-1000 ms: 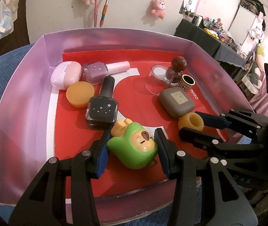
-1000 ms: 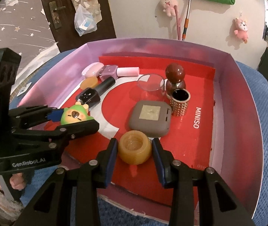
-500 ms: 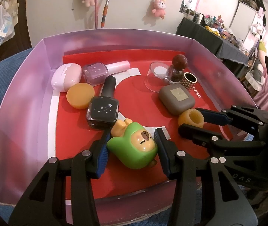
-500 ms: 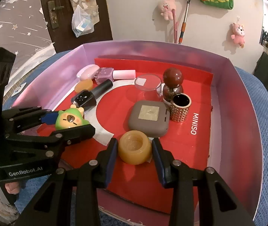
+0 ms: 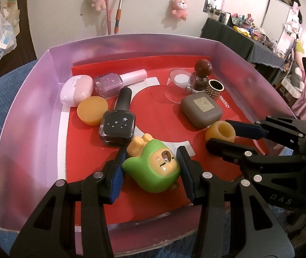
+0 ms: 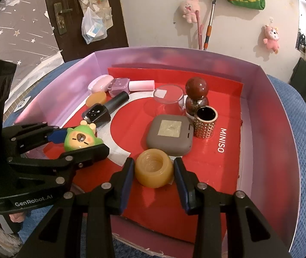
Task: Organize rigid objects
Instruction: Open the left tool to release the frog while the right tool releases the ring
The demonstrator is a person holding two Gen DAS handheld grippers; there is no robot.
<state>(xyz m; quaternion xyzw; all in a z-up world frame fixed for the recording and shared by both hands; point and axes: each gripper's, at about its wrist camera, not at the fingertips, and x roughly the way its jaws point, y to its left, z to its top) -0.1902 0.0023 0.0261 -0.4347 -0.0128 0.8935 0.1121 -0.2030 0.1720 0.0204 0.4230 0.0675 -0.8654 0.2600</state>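
Observation:
My left gripper is shut on a green bear figurine, held just above the red floor of the pink box; the figurine also shows in the right wrist view. My right gripper is shut on an amber ring-shaped holder, also seen in the left wrist view. It is next to a grey square case. Both grippers are at the box's near edge, the left one left of the right one.
In the box lie a black nail polish bottle, a lilac nail polish bottle, a pink case, an amber disc, a clear cup, a brown ball-topped bottle and a gold studded cap. Blue fabric surrounds the box.
Both grippers have risen and drawn back slightly with their objects still held. The amber holder has come a little away from the grey case. Nothing else in the box moved.

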